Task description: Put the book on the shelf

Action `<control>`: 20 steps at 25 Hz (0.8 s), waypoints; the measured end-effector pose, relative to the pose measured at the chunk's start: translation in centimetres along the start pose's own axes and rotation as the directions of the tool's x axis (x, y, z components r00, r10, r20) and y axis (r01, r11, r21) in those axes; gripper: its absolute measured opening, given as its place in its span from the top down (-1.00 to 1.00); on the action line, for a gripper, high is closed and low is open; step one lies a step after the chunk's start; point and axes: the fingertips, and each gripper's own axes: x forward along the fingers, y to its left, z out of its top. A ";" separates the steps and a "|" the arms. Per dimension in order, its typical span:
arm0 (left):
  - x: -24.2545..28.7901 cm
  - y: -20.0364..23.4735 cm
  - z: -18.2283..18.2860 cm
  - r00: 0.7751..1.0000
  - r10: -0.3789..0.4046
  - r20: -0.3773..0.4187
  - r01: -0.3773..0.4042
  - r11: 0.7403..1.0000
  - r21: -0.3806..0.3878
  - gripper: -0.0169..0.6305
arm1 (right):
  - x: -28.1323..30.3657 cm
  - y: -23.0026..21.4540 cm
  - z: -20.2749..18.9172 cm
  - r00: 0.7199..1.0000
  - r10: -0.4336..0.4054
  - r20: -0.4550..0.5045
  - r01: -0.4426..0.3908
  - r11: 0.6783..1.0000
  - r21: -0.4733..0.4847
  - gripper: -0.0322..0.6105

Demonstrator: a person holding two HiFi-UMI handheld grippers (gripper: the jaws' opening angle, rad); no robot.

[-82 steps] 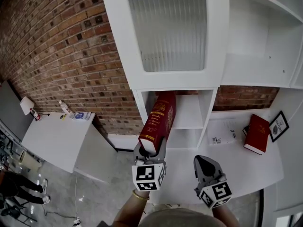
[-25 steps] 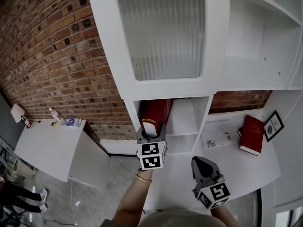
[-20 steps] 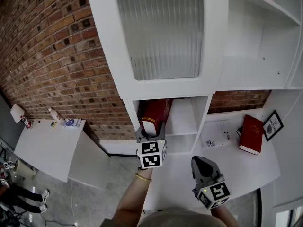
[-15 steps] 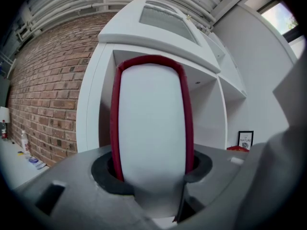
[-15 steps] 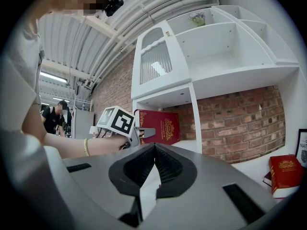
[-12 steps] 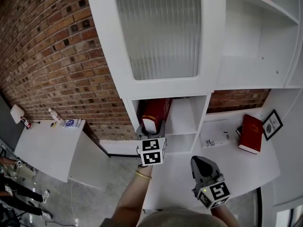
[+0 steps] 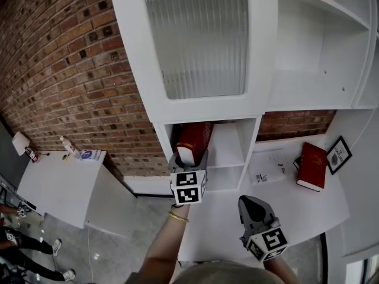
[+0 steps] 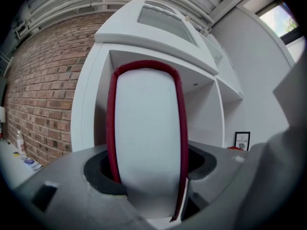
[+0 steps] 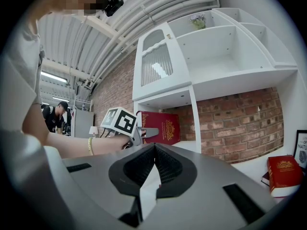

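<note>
Step in hand, as judged: release of the book and withdrawal. The left gripper (image 7: 189,157) should back straight out along its own line, level, with both pads clear of the covers. Any sideways drag could tip the volume or pull it off the board. The book should be seen to stand on its own before the gripper leaves.

Left gripper: its jaws have just been opening. The thick red hardcover book with a pale page block (image 8: 146,138) remains between them. The left gripper view shows a dark gap on each side between pad and cover, so the hold is released.

Right gripper (image 7: 250,205): jaws together, nothing between them. It is held low over the white desk top (image 7: 296,209), well apart from the work.

Task object: the book stands upright in the left part of the lower open compartment of the white shelf unit (image 7: 251,147), page edge towards the person. Placement appears all but complete.

Surroundings: a second red book (image 7: 312,165) lies flat on the desk top to the right, near a sheet of white paper (image 7: 269,167) and a small black-framed picture (image 7: 337,154).
</note>
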 end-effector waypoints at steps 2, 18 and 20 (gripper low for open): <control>-0.2 -0.1 0.3 1.000 -0.008 0.003 0.008 1.000 -0.001 -0.05 | -0.1 0.3 0.1 1.000 0.005 -0.006 -0.005 1.000 0.007 0.88; -4.3 0.8 0.6 1.000 0.021 0.012 -0.021 1.000 -0.006 -0.06 | -0.8 2.2 -0.7 0.998 0.025 -0.050 -0.025 1.000 -0.003 0.88; -5.0 0.8 0.7 1.000 0.024 0.018 -0.024 1.000 -0.016 -0.06 | -0.9 2.5 -0.7 0.999 0.035 -0.041 -0.035 0.999 -0.004 0.88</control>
